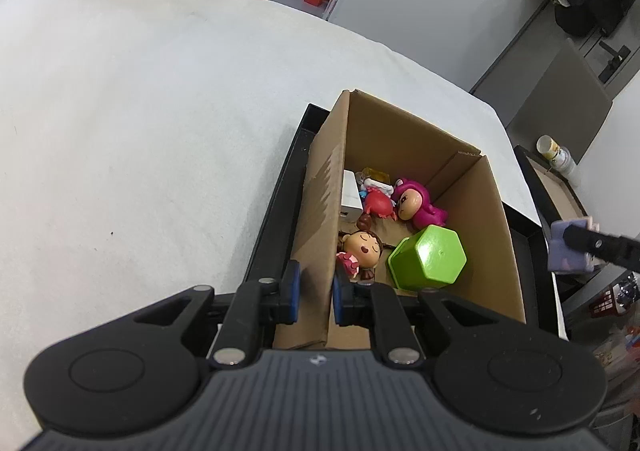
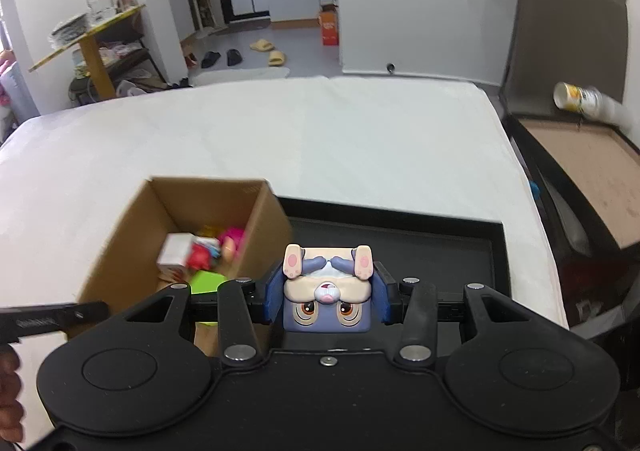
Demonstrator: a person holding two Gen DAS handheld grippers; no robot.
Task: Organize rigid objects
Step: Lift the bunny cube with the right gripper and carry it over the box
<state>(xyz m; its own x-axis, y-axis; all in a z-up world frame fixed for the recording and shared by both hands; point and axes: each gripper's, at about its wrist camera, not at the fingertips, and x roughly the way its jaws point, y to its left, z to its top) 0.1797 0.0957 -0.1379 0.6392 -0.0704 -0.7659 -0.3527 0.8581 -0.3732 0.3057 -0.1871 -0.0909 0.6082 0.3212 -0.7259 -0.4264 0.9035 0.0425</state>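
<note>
A brown cardboard box (image 1: 492, 227) stands on a black tray (image 1: 280, 187) on the white table. It holds a green hexagonal cup (image 1: 430, 257), a pink figure (image 1: 420, 205), a brown-haired doll (image 1: 362, 247), a red toy (image 1: 378, 203) and a white block (image 1: 352, 197). My left gripper (image 1: 316, 289) is shut on the box's left wall. My right gripper (image 2: 327, 293) is shut on a purple rabbit figure (image 2: 327, 299), held above the tray (image 2: 400, 247) right of the box (image 2: 132, 235). The rabbit figure also shows in the left wrist view (image 1: 568, 249).
The white table (image 1: 140, 131) stretches left and beyond the box. A dark side table (image 2: 592, 167) with a paper cup (image 2: 580, 97) stands to the right. Shoes and an orange carton lie on the floor beyond.
</note>
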